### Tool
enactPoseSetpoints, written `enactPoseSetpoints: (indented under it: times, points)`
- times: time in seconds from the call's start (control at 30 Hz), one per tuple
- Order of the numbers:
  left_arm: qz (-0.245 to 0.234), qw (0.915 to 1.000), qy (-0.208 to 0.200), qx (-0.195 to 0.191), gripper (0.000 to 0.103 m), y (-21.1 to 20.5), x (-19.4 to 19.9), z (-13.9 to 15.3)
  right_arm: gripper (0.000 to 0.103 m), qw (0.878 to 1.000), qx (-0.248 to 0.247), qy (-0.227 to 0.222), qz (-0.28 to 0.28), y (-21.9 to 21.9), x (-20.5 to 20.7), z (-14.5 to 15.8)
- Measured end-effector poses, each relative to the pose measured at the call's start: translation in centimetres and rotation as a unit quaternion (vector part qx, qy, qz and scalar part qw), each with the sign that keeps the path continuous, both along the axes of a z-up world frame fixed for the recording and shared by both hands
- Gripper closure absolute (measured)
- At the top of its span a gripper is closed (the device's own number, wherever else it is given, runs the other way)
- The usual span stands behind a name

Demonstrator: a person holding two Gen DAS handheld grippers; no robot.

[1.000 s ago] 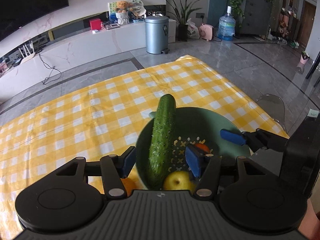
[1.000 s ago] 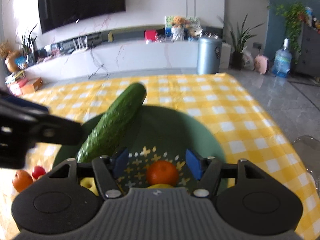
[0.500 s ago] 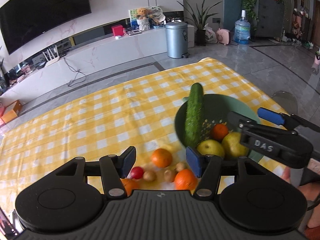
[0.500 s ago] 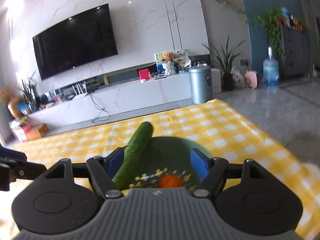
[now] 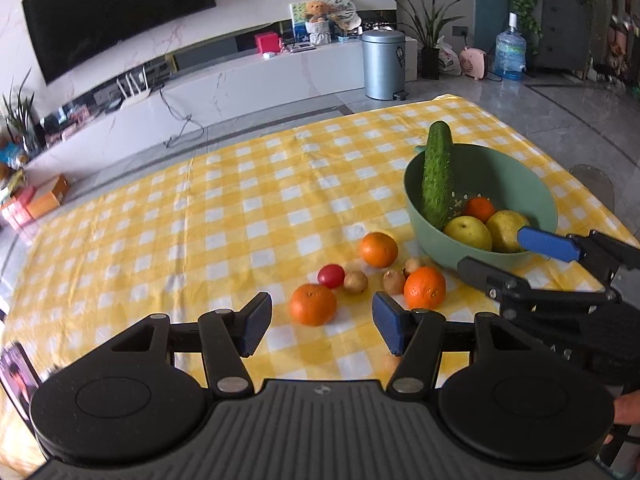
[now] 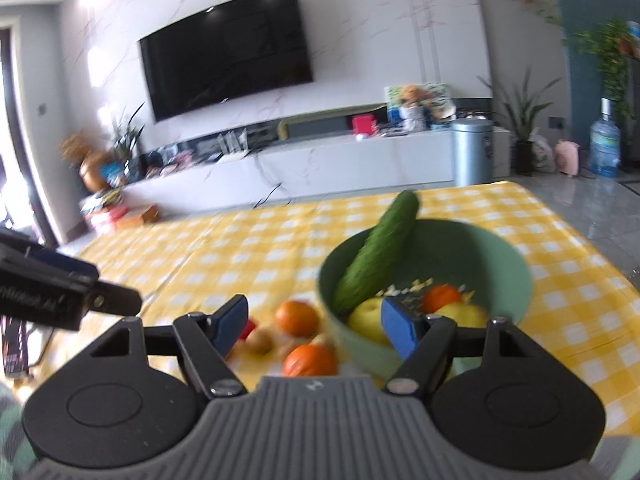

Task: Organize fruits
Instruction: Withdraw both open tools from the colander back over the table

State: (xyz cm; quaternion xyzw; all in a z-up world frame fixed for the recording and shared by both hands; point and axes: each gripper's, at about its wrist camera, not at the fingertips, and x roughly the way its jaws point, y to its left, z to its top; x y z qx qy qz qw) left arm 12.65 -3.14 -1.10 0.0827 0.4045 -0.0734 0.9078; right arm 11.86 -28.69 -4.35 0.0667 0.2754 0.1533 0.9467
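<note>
Both grippers are pulling back from the green colander (image 5: 412,184), left gripper (image 5: 320,326) and right gripper (image 6: 316,326) spread and empty; loose oranges (image 5: 313,304) are waiting.

One pale green plastic colander bowl (image 5: 541,195) sits on one yellow-and-white checked tablecloth (image 5: 200,216). Inside it: one long dark green cucumber (image 5: 437,176), two yellow-green pears (image 5: 468,233), one small orange mandarin (image 5: 480,209). On the cloth: three orange mandarins (image 5: 378,249), one red cherry tomato (image 5: 331,275), three small brown round fruits (image 5: 355,281).
</note>
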Motion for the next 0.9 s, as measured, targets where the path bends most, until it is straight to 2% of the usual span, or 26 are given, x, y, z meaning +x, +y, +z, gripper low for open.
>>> enactPoseSetpoints:
  times: [0.17, 0.5, 0.73, 0.9]
  points:
    - [0.009, 0.9978, 0.008, -0.065, 0.035, 1.9, -0.3, -1.3, 0.032, 1.0, -0.012, 0.028, 0.009, 1.1, -0.3, -0.9]
    - [0.018, 0.9923, 0.021, -0.121, 0.035, 3.0, 0.5, -4.5, 0.034, 0.996, -0.048, 0.068, 0.009, 2.4, 0.6, -2.3]
    - [0.02, 0.9866, 0.051, -0.154, 0.037, 4.0, 1.6, -7.0, 0.051, 0.991, -0.083, 0.098, 0.03, 3.5, 1.6, -3.4]
    - [0.031, 0.9856, 0.056, -0.157, 0.04, 4.3, 2.1, -8.3, 0.056, 0.989, -0.09, 0.116, 0.031, 4.0, 2.5, -4.1]
